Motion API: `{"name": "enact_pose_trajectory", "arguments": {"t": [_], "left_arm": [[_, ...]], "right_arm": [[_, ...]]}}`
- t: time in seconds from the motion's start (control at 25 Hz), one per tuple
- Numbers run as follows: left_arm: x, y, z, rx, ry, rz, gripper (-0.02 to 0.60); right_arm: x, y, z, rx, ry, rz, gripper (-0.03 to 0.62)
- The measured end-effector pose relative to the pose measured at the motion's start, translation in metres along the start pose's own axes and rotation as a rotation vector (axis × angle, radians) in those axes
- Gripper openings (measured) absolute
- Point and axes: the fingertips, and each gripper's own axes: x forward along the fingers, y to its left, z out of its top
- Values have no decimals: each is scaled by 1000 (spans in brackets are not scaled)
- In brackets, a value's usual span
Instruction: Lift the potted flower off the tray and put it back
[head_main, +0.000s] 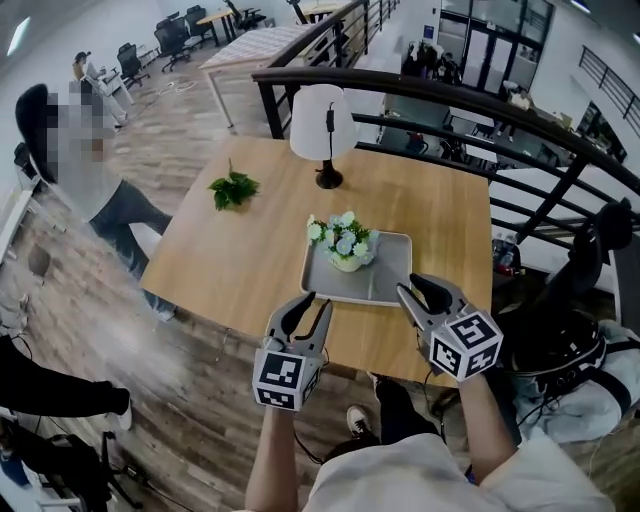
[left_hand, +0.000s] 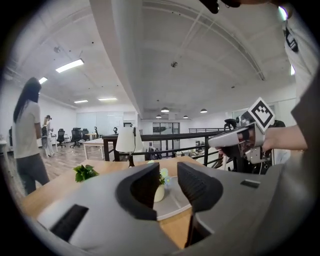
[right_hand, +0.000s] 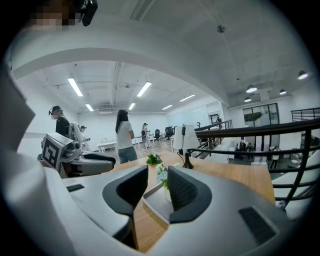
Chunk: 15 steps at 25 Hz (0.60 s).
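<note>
On the square wooden bench (head_main: 250, 270), the small white pot of pale flowers (head_main: 347, 245) stands upright on the grey rectangular tray (head_main: 390, 290), towards its far left corner. Just short of the tray's near edge, the left claw (head_main: 315, 300) hovers with its jaws parted and gripping nothing. The right claw (head_main: 408, 287), over the near right corner, is likewise spread and empty. Beyond the tray stand a white-shaded lamp (head_main: 322, 125) and a leafy green sprig (head_main: 233, 188).
</note>
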Motion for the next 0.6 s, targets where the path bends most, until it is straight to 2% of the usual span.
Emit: {"name": "enact_pose_trajectory", "arguments": {"t": [0.08,0.28,0.6], "left_arm": [[10,2,-11,-19,5,-19,167],[43,5,-41,-76,22,-67,173],[100,22,-79,-97,87,-43,253]], "right_arm": [[11,-6,-10,-2,20,20,165],[41,-19,-43,3,82,124,249],[83,-56,-74,30,146,150,260]]}}
